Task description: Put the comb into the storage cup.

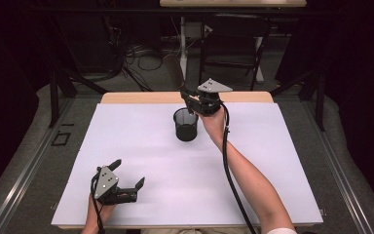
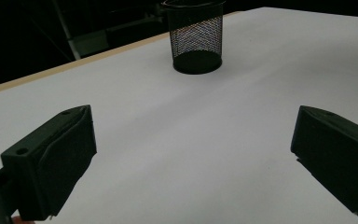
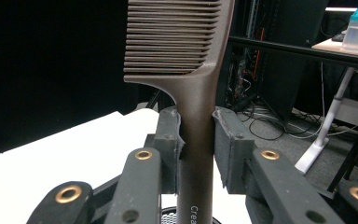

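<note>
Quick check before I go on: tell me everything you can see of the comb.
The comb is dark brown, looks like plastic, with a row of fine teeth on one side and a long straight handle bearing pale lettering. It stands upright, teeth end up, clamped at the handle between the pads of the right hand-held gripper, above the black mesh cup near the table's far edge.

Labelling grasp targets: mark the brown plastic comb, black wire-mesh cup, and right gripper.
brown plastic comb (image 3: 196,140), right gripper view, handle
black wire-mesh cup (image 1: 185,127), high view, side wall
right gripper (image 3: 197,144), right gripper view, between its jaws
</note>
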The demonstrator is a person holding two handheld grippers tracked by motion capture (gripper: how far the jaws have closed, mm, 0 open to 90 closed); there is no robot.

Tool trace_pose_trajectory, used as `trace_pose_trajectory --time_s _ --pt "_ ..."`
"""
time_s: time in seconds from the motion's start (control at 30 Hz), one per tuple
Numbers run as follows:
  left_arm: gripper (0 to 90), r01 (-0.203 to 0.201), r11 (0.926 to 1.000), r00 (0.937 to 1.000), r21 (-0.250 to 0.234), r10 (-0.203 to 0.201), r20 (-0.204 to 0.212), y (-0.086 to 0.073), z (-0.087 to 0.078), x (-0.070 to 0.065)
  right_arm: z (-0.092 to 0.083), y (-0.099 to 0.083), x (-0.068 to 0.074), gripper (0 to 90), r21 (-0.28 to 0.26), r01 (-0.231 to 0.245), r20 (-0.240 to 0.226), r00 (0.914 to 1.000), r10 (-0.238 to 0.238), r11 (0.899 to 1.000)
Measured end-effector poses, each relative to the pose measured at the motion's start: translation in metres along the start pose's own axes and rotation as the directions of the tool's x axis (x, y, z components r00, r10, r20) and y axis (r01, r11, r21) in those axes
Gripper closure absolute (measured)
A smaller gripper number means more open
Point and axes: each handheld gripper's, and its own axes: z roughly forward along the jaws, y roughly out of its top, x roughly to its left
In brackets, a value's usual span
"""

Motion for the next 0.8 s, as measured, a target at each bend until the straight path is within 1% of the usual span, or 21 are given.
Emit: trace_pose_trajectory --time_s 0.47,0.8 --pt "0.0 0.0 1.0 1.0 0.0 0.0 -0.002 0.0 0.0 0.0 0.008 -0.008 0.002 72.9 0.031 -0.008 -0.008 0.9999 0.008 0.999" --pt "0.0 -0.002 1.0 1.0 0.0 0.002 -0.001 0.0 -0.001 0.0 0.013 -0.013 0.004 72.9 0.054 0.001 -0.019 0.9998 0.0 0.999"
